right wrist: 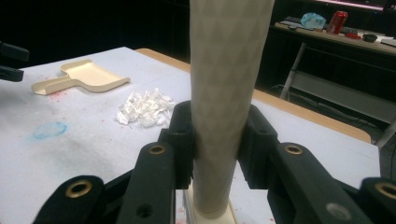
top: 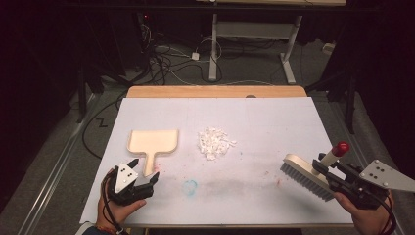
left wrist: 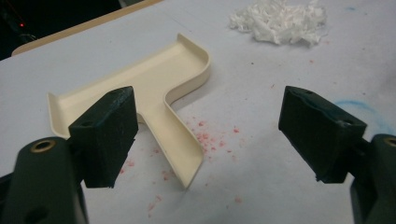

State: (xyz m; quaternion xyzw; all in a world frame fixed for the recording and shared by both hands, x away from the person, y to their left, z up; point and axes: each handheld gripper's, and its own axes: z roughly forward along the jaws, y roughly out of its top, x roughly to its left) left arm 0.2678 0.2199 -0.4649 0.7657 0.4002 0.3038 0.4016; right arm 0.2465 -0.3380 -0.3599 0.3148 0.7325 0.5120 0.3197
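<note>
While brush [top: 308,175] overhangs table edge [top: 342,223], right claw [top: 327,172] grips.

Lit from overhead, bright on the white worktop [top: 274,127], near-black all around it. Soft, faint shadows only. Grainy and low in detail from the high view. Blurred up close in both gripper views, sharper farther off. No strong glare.

The high view looks down and forward over my whole bench [top: 274,122]. My left gripper view sits low and close to the dustpan [left wrist: 154,88]. My right gripper view looks across the bench; all three share the dustpan and shreds [right wrist: 144,108].
</note>
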